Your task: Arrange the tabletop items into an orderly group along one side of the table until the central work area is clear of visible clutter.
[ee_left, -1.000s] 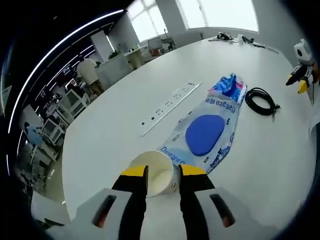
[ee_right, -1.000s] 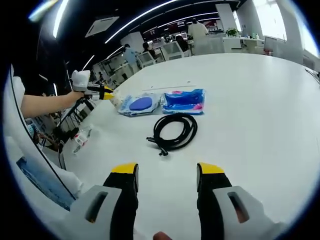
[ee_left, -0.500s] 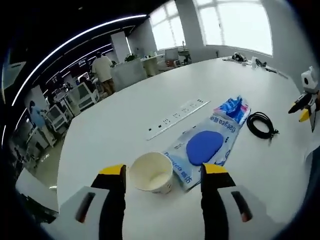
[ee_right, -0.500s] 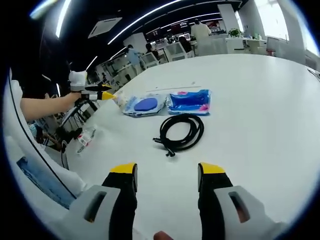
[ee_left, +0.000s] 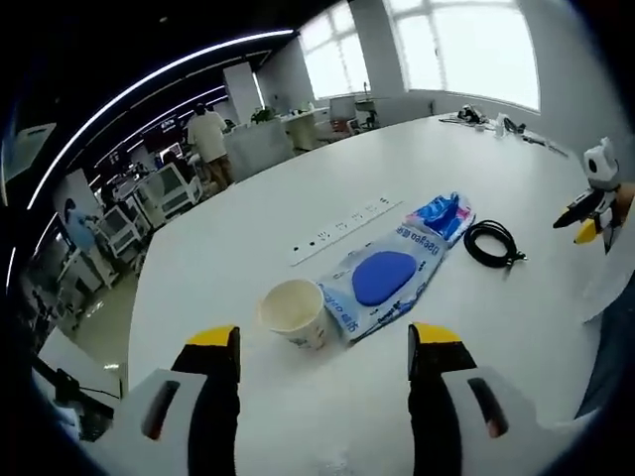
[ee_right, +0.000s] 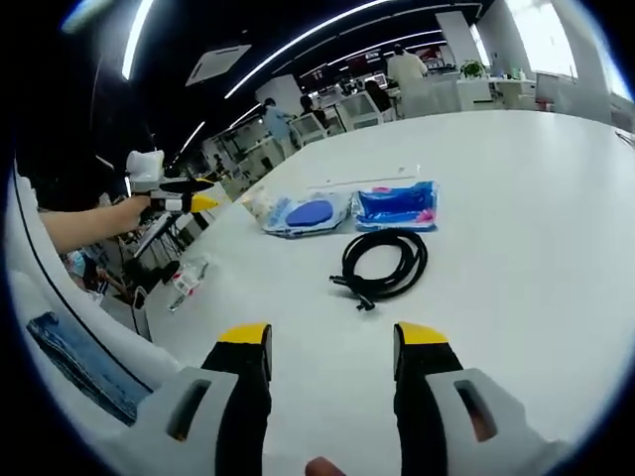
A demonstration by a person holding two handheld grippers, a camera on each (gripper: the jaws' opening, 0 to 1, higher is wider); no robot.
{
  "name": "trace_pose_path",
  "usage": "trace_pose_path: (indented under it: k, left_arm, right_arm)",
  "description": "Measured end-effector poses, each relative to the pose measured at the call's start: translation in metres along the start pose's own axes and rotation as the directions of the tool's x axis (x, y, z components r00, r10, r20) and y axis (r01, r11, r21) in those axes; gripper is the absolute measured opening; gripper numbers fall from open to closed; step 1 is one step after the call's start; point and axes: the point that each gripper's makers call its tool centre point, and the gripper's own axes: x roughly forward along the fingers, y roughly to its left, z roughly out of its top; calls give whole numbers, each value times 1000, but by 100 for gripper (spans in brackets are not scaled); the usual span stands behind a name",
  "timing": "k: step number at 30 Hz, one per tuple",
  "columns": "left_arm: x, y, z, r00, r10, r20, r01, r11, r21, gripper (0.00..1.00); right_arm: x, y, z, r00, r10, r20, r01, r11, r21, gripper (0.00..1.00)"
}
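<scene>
A cream paper cup [ee_left: 295, 310] stands upright on the white table [ee_left: 248, 248], apart from my left gripper [ee_left: 324, 342], which is open and drawn back with nothing between its jaws. Right beside the cup lies a white packet with a blue oval [ee_left: 382, 280], then a blue packet [ee_left: 440, 211] and a coiled black cable [ee_left: 493, 243]. A white power strip [ee_left: 342, 226] lies behind them. In the right gripper view my right gripper [ee_right: 332, 342] is open and short of the cable [ee_right: 385, 266]. Beyond it lie the blue packet [ee_right: 395, 205], the oval packet [ee_right: 306, 214] and the cup [ee_right: 260, 203].
The left gripper [ee_right: 164, 193] shows at the far left of the right gripper view, held by a hand. A small bottle-like object [ee_right: 189, 281] lies near the table's rounded edge. Desks, chairs and people stand in the office beyond. The far tabletop [ee_right: 516, 178] is bare.
My left gripper has opened, let go of the paper cup and pulled back from it; the cup stands by the oval packet. The right gripper has barely moved.
</scene>
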Motion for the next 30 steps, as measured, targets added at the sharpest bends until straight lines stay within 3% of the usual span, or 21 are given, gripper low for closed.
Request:
trace_pose_path:
  k: [10,18,24,30]
  left_arm:
    - [-46,-9,-30,999,42,-24,-44,998,-50,76]
    - [-77,-9,-60,994,101,-41,-106,983,-147,78]
    - [-85,-10,-76,991,122,-52,-130,971,-202,79]
    - [-84,-9,-78,989,136,-49,-144,961,-238,79]
  right_arm:
    - [-4,9,-20,999,28,-24,-28,1000,9,47]
    - [-3,15,-25,998,54,-43,-53,999,7,47]
    - [-8,13,-23,999,45,-25,-45,999,21,48]
    - [-19,2,-27,1000,10,-21,-9,999,38,47]
